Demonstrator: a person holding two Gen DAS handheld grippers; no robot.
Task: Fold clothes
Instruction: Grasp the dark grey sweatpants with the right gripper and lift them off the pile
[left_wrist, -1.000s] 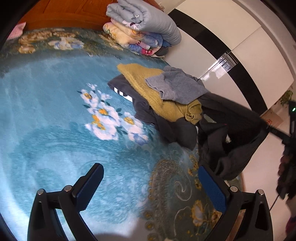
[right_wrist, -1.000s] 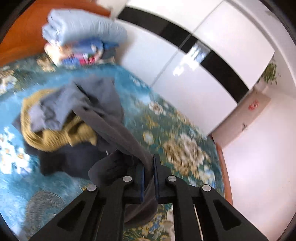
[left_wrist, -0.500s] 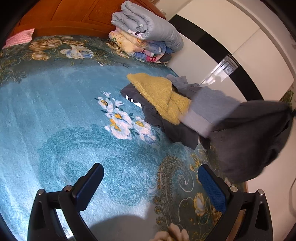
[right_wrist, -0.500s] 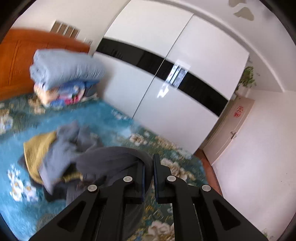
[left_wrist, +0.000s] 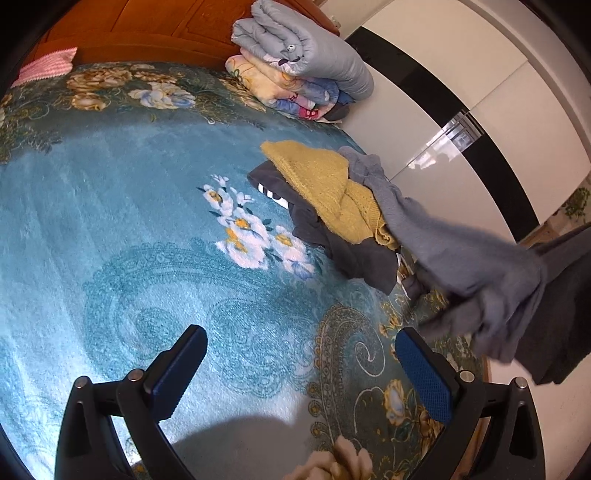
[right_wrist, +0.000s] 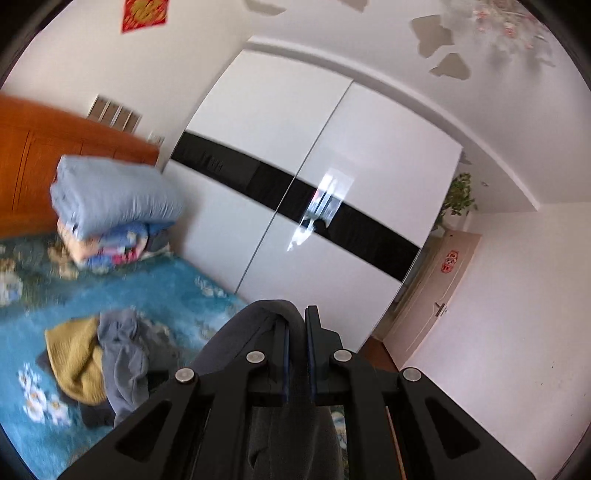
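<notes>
A heap of clothes lies on the blue flowered bedspread (left_wrist: 110, 229): a mustard knit sweater (left_wrist: 325, 188) on top of a dark garment (left_wrist: 354, 254). My right gripper (right_wrist: 296, 332) is shut on a dark grey garment (right_wrist: 240, 343), lifted well above the bed. In the left wrist view that dark grey garment (left_wrist: 565, 295) hangs at the right edge, dragging a lighter grey-blue garment (left_wrist: 461, 258) up from the heap. My left gripper (left_wrist: 299, 354) is open over bare bedspread, left of the hanging cloth, with nothing between its fingers.
Folded quilts (left_wrist: 299, 59) are stacked at the head of the bed against an orange wooden headboard (left_wrist: 147, 33). A white wardrobe with a black band (right_wrist: 332, 206) stands beside the bed. A person's fingers (left_wrist: 332, 465) show at the bottom edge.
My right gripper has risen and tilted upward with the dark grey garment. The grey-blue garment has been pulled off the heap and stretched to the right. My left gripper stays open.
</notes>
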